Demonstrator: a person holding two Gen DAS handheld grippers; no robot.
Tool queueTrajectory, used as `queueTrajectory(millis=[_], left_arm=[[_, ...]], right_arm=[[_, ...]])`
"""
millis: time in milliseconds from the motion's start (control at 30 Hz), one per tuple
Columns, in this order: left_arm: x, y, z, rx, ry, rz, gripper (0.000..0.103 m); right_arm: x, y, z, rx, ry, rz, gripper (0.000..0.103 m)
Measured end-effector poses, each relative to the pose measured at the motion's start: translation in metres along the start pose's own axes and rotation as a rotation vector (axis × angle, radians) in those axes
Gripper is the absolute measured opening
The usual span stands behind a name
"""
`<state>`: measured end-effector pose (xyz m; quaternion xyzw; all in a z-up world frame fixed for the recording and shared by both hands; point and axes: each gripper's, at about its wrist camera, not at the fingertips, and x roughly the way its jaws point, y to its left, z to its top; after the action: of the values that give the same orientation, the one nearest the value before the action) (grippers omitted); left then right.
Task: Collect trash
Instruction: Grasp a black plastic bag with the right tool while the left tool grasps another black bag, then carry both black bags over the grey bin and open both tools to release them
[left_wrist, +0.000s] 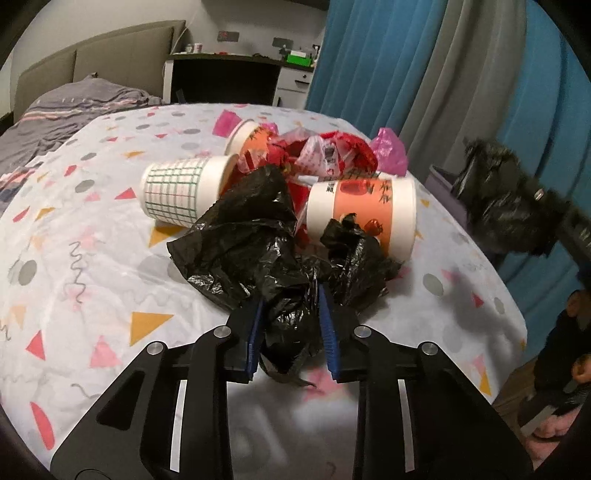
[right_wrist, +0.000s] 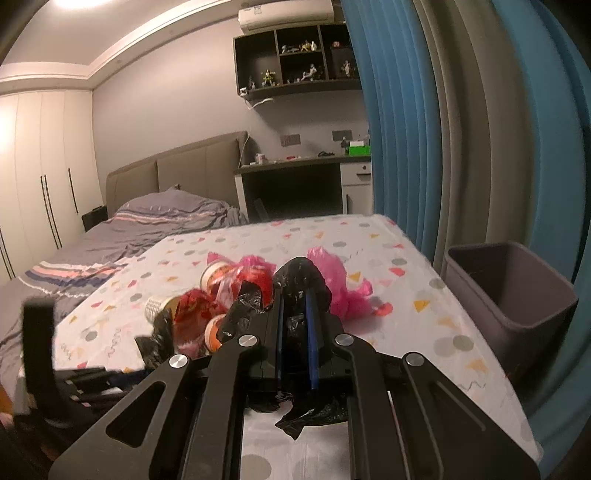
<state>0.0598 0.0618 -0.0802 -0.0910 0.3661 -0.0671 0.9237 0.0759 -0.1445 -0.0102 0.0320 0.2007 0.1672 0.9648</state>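
Note:
A trash pile lies on the patterned table (left_wrist: 92, 258): a green-checked paper cup (left_wrist: 184, 192), two orange paper cups (left_wrist: 369, 210) (left_wrist: 251, 138), red wrappers (left_wrist: 325, 155) and pink bags (left_wrist: 391, 151). My left gripper (left_wrist: 290, 299) is shut on a crumpled black plastic bag (left_wrist: 251, 243) at the pile's near side. My right gripper (right_wrist: 295, 291) is shut on another black plastic bag (right_wrist: 303, 277), held above the table; it shows at the right of the left wrist view (left_wrist: 506, 210). The grey bin (right_wrist: 513, 291) stands open at the table's right edge.
A bed (right_wrist: 147, 229) with grey bedding lies to the left of the table. Blue and grey curtains (right_wrist: 443, 147) hang behind the bin. A desk (right_wrist: 295, 173) stands at the back wall.

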Motion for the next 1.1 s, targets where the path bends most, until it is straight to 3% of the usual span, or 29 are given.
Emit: queueTrajectory(millis=[333, 567, 1100], left_arm=[[-0.045, 0.015, 0.008, -0.055, -0.1, 0.016, 0.026], [-0.071, 0.016, 0.02, -0.072, -0.178, 0.026, 0.026], [-0.057, -0.044, 0.05, 0.031, -0.228, -0.017, 0.026]], right_arm=[[0.012, 0.007, -0.025, -0.001, 0.08, 0.035, 0.011], [0.006, 0.005, -0.027, -0.004, 0.066, 0.024, 0.011], [-0.024, -0.04, -0.012, 0.048, -0.018, -0.043, 0.011]])
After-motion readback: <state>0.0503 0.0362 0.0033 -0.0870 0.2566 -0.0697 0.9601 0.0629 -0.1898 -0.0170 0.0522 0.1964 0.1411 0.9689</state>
